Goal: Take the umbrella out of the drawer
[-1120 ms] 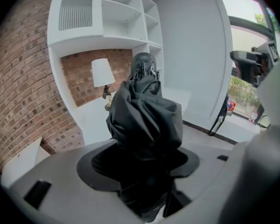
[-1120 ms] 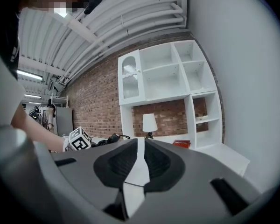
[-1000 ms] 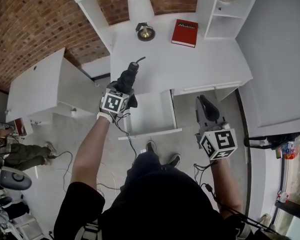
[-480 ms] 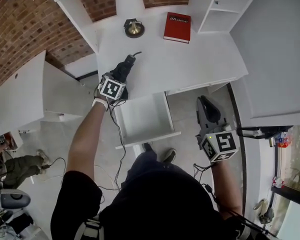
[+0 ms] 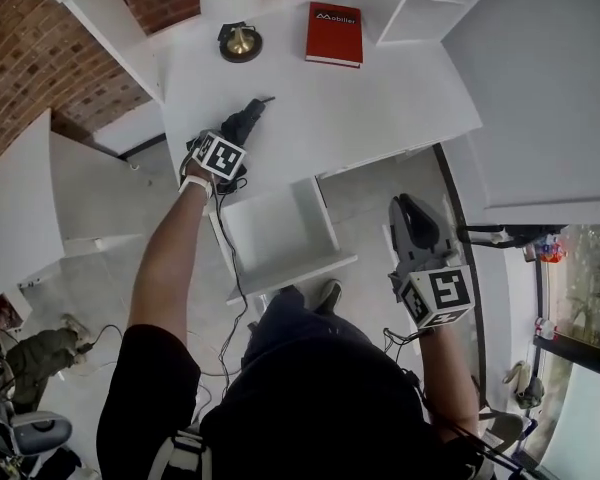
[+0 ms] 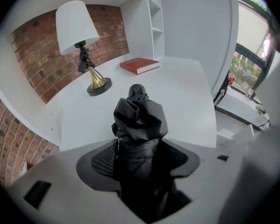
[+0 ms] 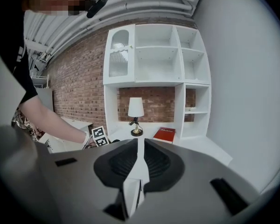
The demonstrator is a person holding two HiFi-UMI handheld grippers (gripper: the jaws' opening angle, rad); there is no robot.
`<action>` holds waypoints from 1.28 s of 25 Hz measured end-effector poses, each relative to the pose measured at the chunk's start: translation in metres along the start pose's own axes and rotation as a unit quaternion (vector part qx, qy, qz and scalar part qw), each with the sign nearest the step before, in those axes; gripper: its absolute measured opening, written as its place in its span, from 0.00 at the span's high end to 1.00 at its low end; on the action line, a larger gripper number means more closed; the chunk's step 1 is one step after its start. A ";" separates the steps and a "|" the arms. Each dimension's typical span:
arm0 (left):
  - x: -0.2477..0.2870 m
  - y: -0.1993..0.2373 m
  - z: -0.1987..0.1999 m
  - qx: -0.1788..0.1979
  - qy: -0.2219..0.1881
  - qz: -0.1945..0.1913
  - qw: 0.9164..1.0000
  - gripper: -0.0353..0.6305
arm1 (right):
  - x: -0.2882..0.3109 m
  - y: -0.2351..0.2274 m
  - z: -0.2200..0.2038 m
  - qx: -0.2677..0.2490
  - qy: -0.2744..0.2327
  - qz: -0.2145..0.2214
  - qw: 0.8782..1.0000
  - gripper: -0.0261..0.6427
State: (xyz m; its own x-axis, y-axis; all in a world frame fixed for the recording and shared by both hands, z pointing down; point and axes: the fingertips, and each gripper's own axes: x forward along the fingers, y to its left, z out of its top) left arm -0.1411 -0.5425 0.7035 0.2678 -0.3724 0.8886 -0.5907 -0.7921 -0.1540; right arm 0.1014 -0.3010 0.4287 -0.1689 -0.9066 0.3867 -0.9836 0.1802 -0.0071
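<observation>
Now the folded black umbrella (image 5: 248, 118) is out of the drawer (image 5: 292, 266), which stands pulled open below the front edge of the white desk (image 5: 380, 98) with nothing visible inside. A second ago the left gripper (image 5: 230, 140) carried the umbrella just over the desk's front edge, above the drawer's back end. It has since travelled further in over the desktop and come lower, with its nose tipped steeply down. In the left gripper view its jaws stand wide, clamped on the bunched fabric of the umbrella (image 6: 139, 125), with a brass lamp (image 6: 79, 36) and a red book (image 6: 139, 65) beyond. Whether the umbrella's far end already rests on the desk is hard to judge from either angle. The right gripper (image 5: 410, 208) hangs to the right of the drawer, apart from it, and has only drifted slightly. Its jaws are nearly together with a thin slit between them and nothing in it. By this reading the removal itself is done, and only setting the umbrella down and letting go seems left.
</observation>
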 end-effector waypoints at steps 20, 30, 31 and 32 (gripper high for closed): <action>-0.093 -0.003 0.020 -0.090 -0.141 0.027 0.986 0.52 | 0.011 -0.016 0.022 0.015 -0.039 0.018 0.999 0.90; -0.283 -0.071 0.042 -0.166 -0.323 0.060 0.930 0.76 | -0.011 -0.001 0.064 -0.011 -0.114 0.067 0.991 0.93; -0.301 -0.080 0.044 -0.170 -0.341 0.070 0.922 0.78 | -0.019 0.002 0.069 -0.014 -0.124 0.071 0.990 0.95; -0.318 -0.090 0.046 -0.174 -0.358 0.079 0.914 0.81 | -0.026 0.005 0.073 -0.017 -0.134 0.077 0.988 0.96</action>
State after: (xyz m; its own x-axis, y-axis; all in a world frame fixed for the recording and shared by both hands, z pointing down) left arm -0.1384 -0.3745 0.4147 0.5142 -0.7883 0.3380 -0.8378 -0.5460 0.0013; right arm 0.0962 -0.3042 0.3507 -0.3323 -0.9347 0.1262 -0.9427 0.3333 -0.0141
